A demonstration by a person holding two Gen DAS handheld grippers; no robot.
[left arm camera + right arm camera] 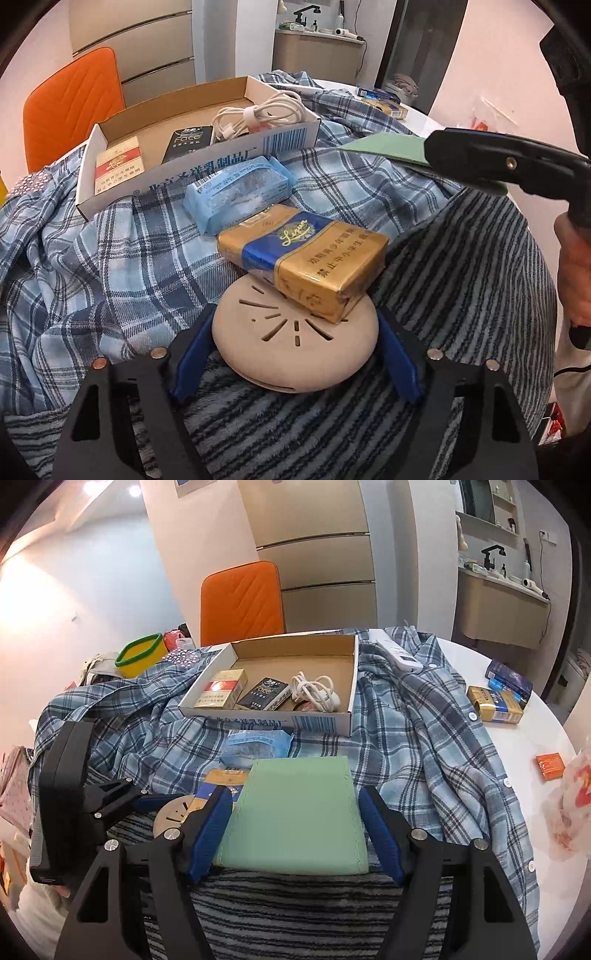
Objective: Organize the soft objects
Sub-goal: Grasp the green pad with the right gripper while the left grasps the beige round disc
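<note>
Here the left gripper [295, 358] pinched the beige round disc [291, 343] on the striped blanket [461, 280], a gold pack [306, 266] lying on its far edge. The right gripper [295, 830] clamped a green pad [295, 816] near the cardboard tray [347, 686].

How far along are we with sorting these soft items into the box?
Done: the cardboard box holds a red-and-gold pack, a black pack and a white cable.
In hand: the right tool holds a green cloth pouch; the left tool straddles a beige round disc.
Left: a gold-and-blue pack and a light blue tissue packet lie outside.
</note>
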